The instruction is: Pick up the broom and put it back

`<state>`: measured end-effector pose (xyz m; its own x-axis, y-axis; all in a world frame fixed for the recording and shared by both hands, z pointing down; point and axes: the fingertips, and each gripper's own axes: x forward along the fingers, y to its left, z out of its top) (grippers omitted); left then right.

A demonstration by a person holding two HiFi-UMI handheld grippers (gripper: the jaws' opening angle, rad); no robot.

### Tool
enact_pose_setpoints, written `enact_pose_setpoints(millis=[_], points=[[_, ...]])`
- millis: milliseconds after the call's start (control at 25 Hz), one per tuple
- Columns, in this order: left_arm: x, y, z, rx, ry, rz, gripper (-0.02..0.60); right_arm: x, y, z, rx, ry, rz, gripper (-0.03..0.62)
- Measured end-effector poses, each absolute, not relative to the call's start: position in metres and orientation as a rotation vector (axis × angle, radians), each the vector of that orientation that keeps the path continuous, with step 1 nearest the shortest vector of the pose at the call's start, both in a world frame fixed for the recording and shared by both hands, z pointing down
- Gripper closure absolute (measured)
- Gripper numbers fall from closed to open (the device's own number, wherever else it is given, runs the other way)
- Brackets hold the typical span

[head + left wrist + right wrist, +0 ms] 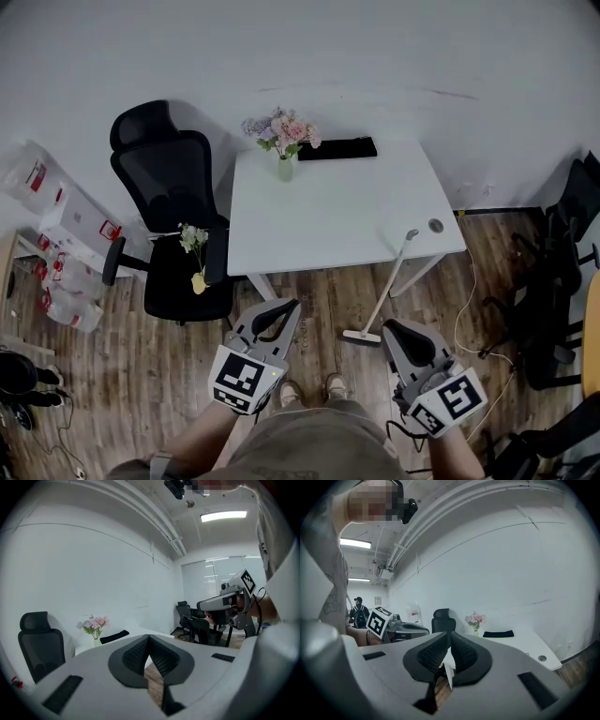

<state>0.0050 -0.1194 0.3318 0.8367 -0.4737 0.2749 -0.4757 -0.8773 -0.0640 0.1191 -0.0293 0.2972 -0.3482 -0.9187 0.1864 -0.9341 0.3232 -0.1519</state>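
White broom (384, 291), white table (356, 216), black chair (173, 178)

Dim overall; ceiling strip (223, 515) glares; fisheye edges, possibly soft.

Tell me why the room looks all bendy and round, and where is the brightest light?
Head view: the wide lens curves the wall and white table; light is dim and even. Left gripper view: round fisheye picture with black corners; the ceiling light glares. Right gripper view: same round bend; a light strip glows at left.
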Motion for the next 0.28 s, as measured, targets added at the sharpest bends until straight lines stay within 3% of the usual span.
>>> enact_pose_setpoints(millis=[280], points=[[-0.0004,-0.1189,0.3266,3.011,-0.765,0.431,0.566,0.1184,-0.0293,0.2953,1.766,-2.466,0.332,0.548]])
